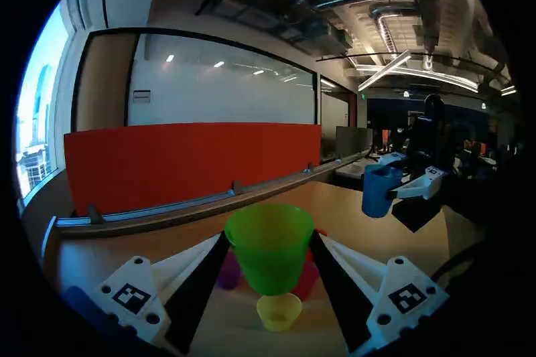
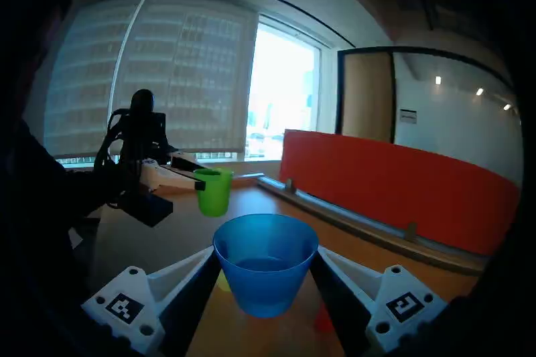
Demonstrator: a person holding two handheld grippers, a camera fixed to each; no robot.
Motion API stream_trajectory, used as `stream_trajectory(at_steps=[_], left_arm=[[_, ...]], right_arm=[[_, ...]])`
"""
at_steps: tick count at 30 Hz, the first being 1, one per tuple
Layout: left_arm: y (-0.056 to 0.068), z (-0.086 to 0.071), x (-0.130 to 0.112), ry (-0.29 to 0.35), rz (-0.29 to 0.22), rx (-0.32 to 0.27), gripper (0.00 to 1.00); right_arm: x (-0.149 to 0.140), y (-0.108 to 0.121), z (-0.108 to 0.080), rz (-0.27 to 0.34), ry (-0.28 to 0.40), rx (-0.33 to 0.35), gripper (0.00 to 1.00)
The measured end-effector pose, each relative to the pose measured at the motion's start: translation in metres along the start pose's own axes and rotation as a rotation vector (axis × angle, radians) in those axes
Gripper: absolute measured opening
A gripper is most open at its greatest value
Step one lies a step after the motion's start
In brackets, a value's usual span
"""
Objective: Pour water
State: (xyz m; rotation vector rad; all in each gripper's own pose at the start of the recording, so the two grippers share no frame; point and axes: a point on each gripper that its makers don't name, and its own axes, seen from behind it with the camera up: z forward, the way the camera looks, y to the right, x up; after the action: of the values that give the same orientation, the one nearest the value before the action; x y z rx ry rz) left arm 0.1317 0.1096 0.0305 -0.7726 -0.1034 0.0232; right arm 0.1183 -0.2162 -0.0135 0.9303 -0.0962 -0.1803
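Wooden office surface (image 1: 348,206) backed by a red partition (image 1: 187,159). Left tool (image 1: 269,235) clamped on an upright green cup (image 1: 270,253), over small yellow (image 1: 279,311), purple (image 1: 229,271) and red (image 1: 308,278) cups. Right tool (image 2: 265,251) clamped on an upright blue cup (image 2: 265,290), water (image 2: 264,264) low inside, well apart from the green cup.

The left gripper (image 1: 269,236) has white fingers (image 1: 171,270) with black inner sides, and each finger carries a square black-and-white marker (image 1: 130,297). The right gripper (image 2: 265,251) has the same colours. The green cup (image 1: 269,246) is translucent bright green and the blue cup (image 2: 265,266) is translucent blue. The table (image 1: 375,223) is light brown wood. On it are a yellow cup (image 1: 279,310), a purple cup (image 1: 229,271) and a red cup (image 1: 307,282). The partition (image 1: 194,159) is orange-red.
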Motion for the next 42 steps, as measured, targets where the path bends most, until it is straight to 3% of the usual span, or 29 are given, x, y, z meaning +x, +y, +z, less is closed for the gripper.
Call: stream_trajectory(at_steps=[11, 21, 33, 42], left_arm=[[0.025, -0.004, -0.02, -0.02, 0.028, -0.059, 0.87], [0.045, -0.009, -0.027, -0.013, 0.021, -0.097, 0.87], [0.067, -0.014, -0.044, -0.026, 0.055, -0.135, 0.87], [0.083, -0.011, -0.05, -0.01, 0.032, -0.159, 0.87]], right_arm=[[0.004, -0.009, 0.014, -0.057, -0.009, 0.033, 0.89], [0.017, -0.014, 0.026, -0.087, 0.01, 0.054, 0.9], [0.034, -0.012, 0.037, -0.173, 0.029, 0.057, 0.89], [0.044, -0.014, 0.044, -0.261, 0.031, 0.065, 0.89]])
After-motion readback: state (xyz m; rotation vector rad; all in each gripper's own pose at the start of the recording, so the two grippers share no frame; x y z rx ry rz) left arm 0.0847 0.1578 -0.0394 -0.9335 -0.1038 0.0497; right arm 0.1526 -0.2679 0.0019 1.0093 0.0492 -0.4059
